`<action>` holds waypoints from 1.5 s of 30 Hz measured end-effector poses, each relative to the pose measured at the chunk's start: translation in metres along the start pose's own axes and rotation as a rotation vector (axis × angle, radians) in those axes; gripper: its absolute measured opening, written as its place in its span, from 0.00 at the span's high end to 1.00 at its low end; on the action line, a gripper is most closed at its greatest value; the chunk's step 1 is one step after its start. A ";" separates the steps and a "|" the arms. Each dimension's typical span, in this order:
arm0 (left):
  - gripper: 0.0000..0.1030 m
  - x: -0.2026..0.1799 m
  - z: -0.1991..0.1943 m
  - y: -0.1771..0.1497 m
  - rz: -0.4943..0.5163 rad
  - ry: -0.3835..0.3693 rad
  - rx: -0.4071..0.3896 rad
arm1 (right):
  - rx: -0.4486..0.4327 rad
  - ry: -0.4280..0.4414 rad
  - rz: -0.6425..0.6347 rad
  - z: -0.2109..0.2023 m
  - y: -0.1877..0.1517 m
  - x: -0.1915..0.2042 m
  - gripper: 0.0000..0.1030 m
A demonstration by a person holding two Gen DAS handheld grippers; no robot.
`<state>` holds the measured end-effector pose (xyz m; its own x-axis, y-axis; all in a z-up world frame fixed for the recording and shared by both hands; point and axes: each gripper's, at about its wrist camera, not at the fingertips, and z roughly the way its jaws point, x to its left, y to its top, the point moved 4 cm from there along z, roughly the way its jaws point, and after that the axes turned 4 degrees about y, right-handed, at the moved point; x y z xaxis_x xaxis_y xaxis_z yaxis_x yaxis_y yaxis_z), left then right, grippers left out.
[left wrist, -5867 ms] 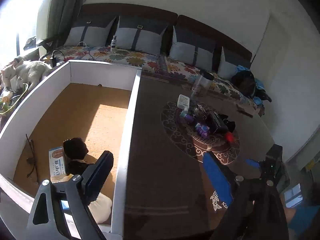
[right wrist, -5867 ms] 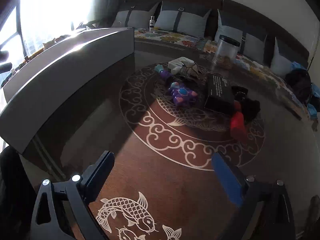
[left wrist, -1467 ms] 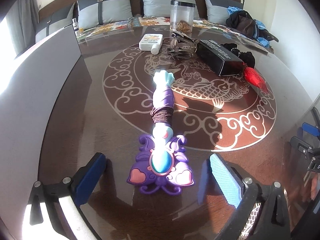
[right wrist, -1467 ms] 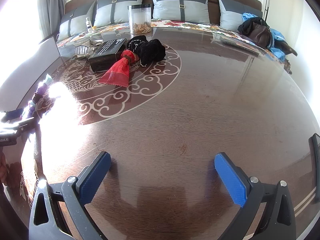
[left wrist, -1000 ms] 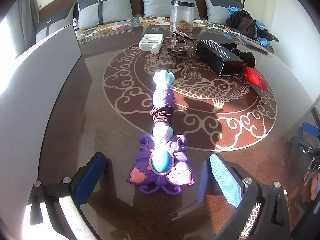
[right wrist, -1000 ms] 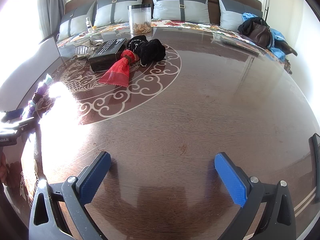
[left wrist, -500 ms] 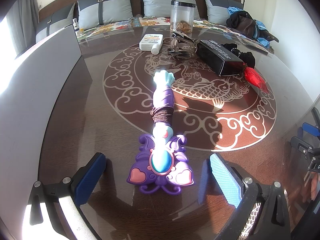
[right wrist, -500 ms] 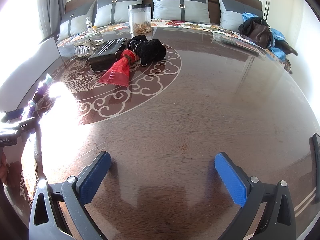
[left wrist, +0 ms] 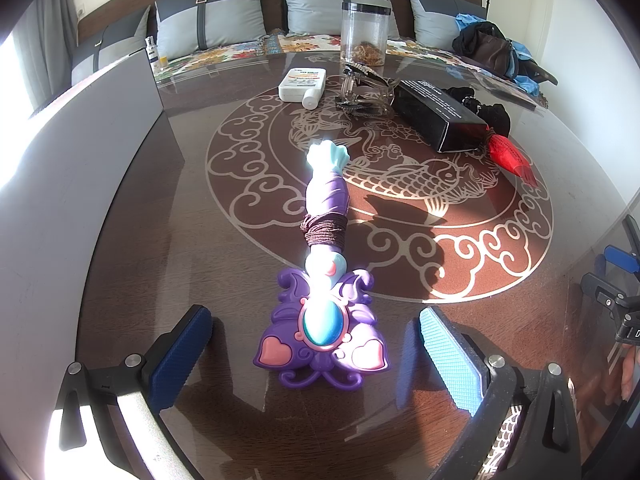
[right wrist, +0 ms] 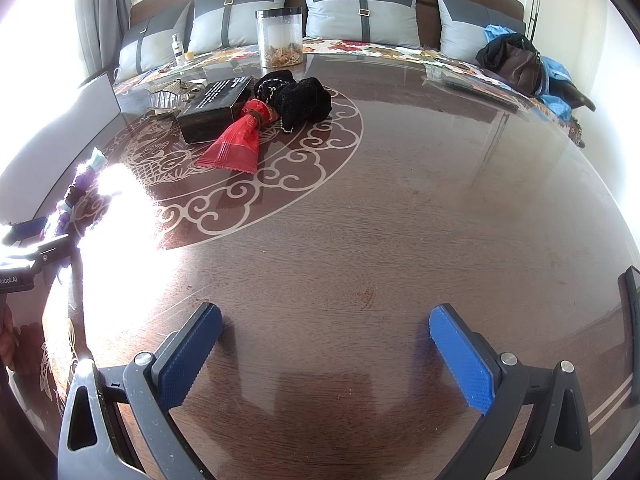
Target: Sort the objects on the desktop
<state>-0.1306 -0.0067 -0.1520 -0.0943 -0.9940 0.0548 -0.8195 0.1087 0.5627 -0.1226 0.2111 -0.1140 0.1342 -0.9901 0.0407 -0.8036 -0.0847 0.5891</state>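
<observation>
Purple butterfly-shaped plastic toy wand with pale blue handle lies flat on glossy dark wood tabletop, butterfly head between the spread blue pads of left claw, not touched by either pad; claw released. Brown cord wraps the handle's middle. Right claw also released, holding nothing, low over bare tabletop. Farther back: black rectangular box, red foil packet, white flat bottle, clear lidded jar.
</observation>
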 end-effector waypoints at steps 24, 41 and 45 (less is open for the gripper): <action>0.00 0.000 0.000 0.000 0.000 0.000 0.000 | 0.008 -0.062 0.078 0.027 0.034 0.008 0.00; 0.00 0.000 0.000 0.000 -0.002 0.000 -0.002 | 0.008 -0.062 0.078 0.027 0.034 0.008 0.00; 0.00 0.000 0.000 0.000 -0.003 0.000 -0.002 | 0.008 -0.062 0.078 0.027 0.034 0.008 0.00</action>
<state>-0.1307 -0.0065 -0.1515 -0.0916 -0.9944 0.0534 -0.8187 0.1057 0.5644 -0.1646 0.1971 -0.1154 0.0348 -0.9987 0.0362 -0.8148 -0.0074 0.5797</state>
